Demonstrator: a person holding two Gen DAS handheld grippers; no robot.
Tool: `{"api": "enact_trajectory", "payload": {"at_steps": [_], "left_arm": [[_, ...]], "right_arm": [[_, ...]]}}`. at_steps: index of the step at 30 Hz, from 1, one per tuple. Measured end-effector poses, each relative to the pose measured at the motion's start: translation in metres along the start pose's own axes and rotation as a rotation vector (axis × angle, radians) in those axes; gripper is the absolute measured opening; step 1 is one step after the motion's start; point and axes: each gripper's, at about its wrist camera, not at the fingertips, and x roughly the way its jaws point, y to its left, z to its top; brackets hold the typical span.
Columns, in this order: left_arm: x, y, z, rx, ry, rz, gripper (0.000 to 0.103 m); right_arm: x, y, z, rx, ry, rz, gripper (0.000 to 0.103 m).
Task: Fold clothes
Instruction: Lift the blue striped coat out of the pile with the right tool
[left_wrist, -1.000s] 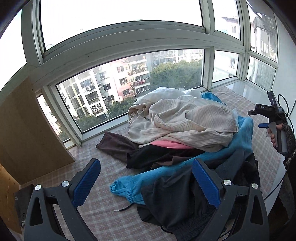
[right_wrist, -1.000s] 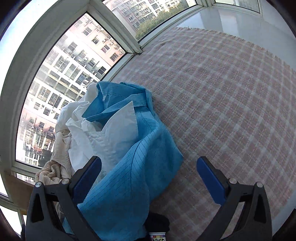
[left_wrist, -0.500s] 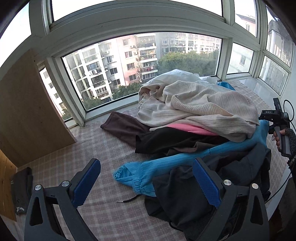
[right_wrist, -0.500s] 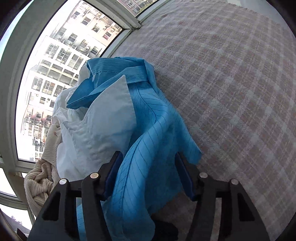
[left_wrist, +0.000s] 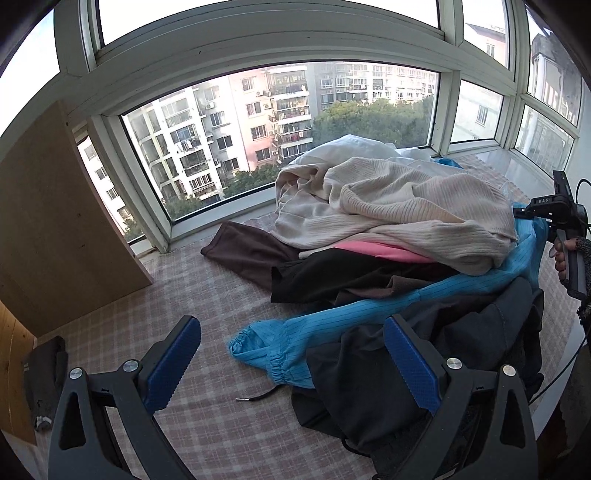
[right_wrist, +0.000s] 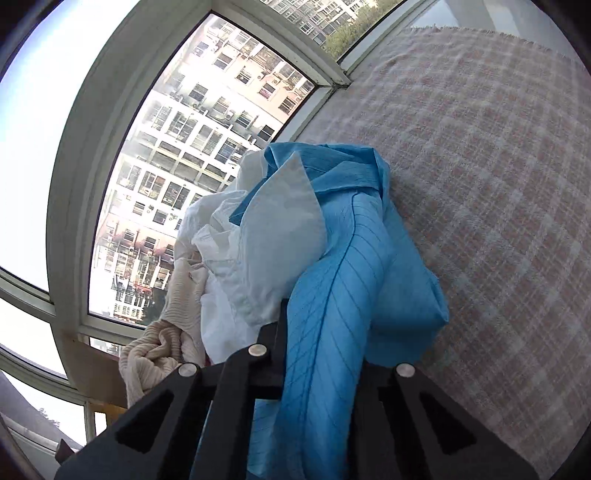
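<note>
A heap of clothes lies on the checked cloth (left_wrist: 207, 295): a cream knit sweater (left_wrist: 399, 206) on top, a pink layer (left_wrist: 384, 251) under it, black (left_wrist: 351, 273) and brown (left_wrist: 243, 251) garments, and dark trousers (left_wrist: 461, 347) at the front. A blue striped garment (left_wrist: 332, 328) runs through the heap, its cuffed sleeve toward me. My left gripper (left_wrist: 291, 362) stands open above that sleeve, holding nothing. My right gripper (right_wrist: 325, 332) is shut on the blue garment (right_wrist: 351, 280), lifting a fold beside a white shirt (right_wrist: 273, 229). In the left wrist view the right gripper (left_wrist: 554, 214) shows at the far right, held by a hand.
A bay window (left_wrist: 280, 122) curves behind the heap, with apartment blocks outside. A wooden panel (left_wrist: 55, 221) stands at the left. A small dark object (left_wrist: 44, 373) lies near it. A black drawstring end (left_wrist: 255, 397) trails on the cloth. Bare checked cloth (right_wrist: 498, 184) stretches right of the heap.
My right gripper closed from wide open onto the blue garment and raised it. The left gripper stayed open and moved nearer the heap.
</note>
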Motion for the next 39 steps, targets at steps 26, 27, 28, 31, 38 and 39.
{"api": "enact_trajectory", "payload": {"at_steps": [26, 27, 28, 31, 38, 39], "left_arm": [[-0.081, 0.064, -0.02, -0.036, -0.183, -0.002, 0.1], [-0.081, 0.065, -0.025, -0.034, -0.179, -0.005, 0.1], [-0.081, 0.065, -0.03, -0.033, -0.174, -0.003, 0.1], [-0.08, 0.072, -0.048, -0.051, -0.15, 0.014, 0.1], [-0.07, 0.101, -0.075, -0.106, -0.061, 0.057, 0.1], [-0.068, 0.103, -0.075, -0.111, -0.059, 0.061, 0.1]], "right_arm": [[-0.07, 0.315, -0.099, -0.555, 0.111, 0.128, 0.003], [-0.04, 0.312, -0.118, -0.546, 0.176, 0.122, 0.004], [-0.011, 0.309, -0.136, -0.538, 0.242, 0.115, 0.005], [0.076, 0.285, -0.203, -0.483, 0.463, 0.043, 0.012], [0.1, 0.267, -0.258, -0.519, 0.66, -0.031, 0.02], [0.091, 0.269, -0.259, -0.531, 0.668, -0.024, 0.025]]}}
